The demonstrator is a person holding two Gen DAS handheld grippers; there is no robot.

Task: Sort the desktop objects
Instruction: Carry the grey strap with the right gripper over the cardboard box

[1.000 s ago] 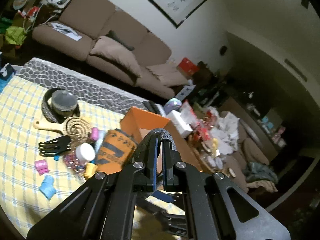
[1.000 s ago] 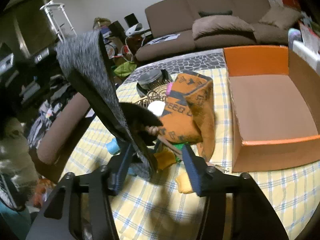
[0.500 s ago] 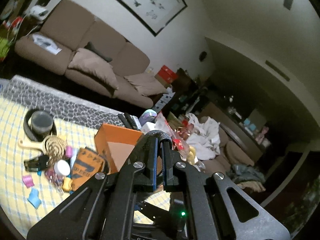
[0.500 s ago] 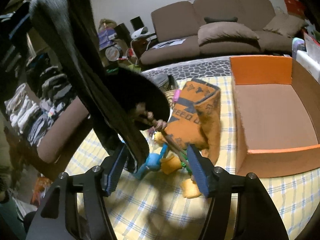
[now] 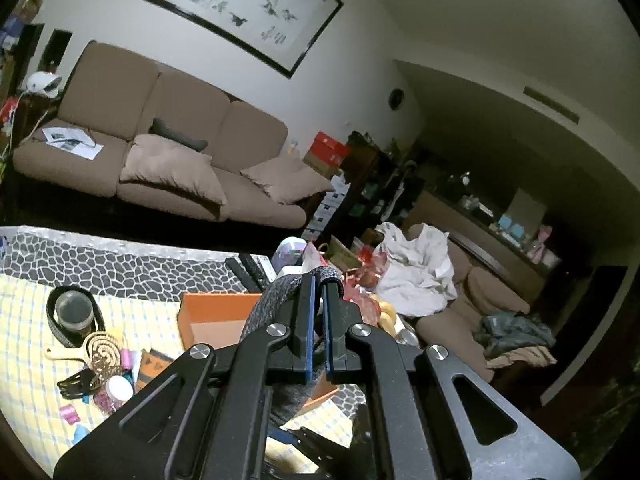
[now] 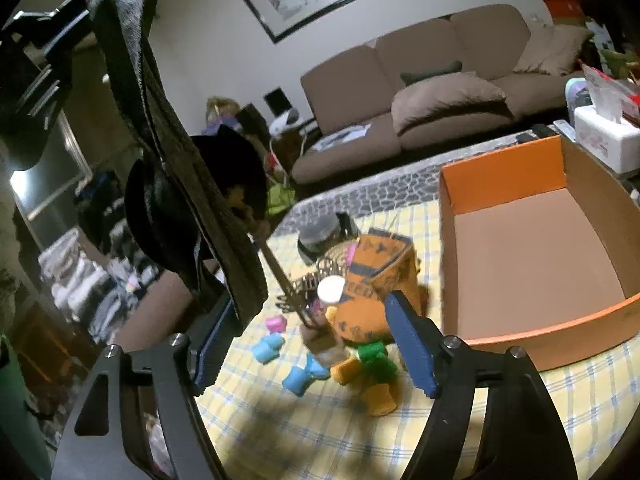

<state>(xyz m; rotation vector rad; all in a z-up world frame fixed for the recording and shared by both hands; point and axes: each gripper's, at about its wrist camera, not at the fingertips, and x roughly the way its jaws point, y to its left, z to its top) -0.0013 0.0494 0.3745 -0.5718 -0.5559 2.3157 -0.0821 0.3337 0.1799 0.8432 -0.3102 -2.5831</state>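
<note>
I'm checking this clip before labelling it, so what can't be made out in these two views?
- Grey fabric band, left wrist view: lower part hidden behind the left gripper.
- Black item, right wrist view: too dark to identify.
- Small toys, right wrist view: blurred.
- Orange box, left wrist view: inside mostly hidden.

Orange pouch, dark lettering (blurred, partly folded), perhaps "SPEED", other print in the room unreadable

brown sofa under framed painting

Left gripper lifted the grey cloth; right gripper's jaws opened wider
</note>
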